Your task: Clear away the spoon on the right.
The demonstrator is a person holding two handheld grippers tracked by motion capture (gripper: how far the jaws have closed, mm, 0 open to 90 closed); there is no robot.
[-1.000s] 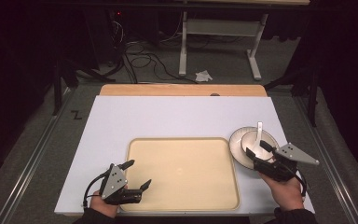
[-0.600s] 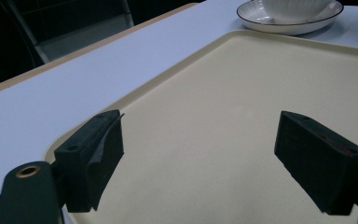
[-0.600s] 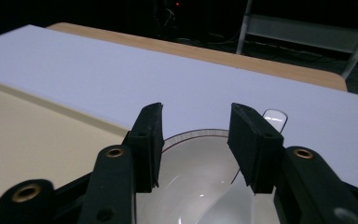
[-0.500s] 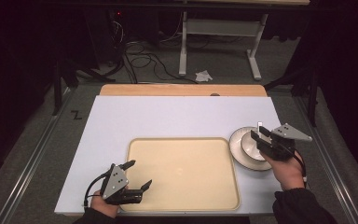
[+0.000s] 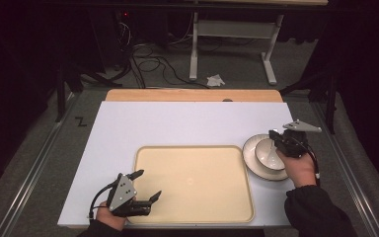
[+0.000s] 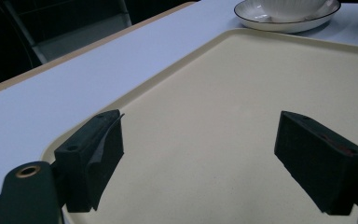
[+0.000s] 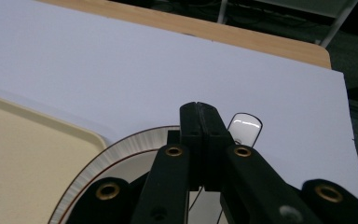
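left gripper (image 5: 145,188): jaws spread, empty, over tray (image 5: 192,207) near corner | right gripper (image 7: 200,135): jaws pressed together, apparently pinching a spoon (image 7: 244,128), above bowl (image 5: 266,153) on plate (image 5: 256,170) just right of tray | progress: tray bare, nothing loaded; bowl, plate likely left to move

Left gripper (image 5: 145,185) gapes wide; right gripper (image 5: 275,136) is pressed closed.

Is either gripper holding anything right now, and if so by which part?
The right gripper is shut on a spoon, gripping its handle just below the bowl end, over the bowl. The left gripper is open and holds nothing.
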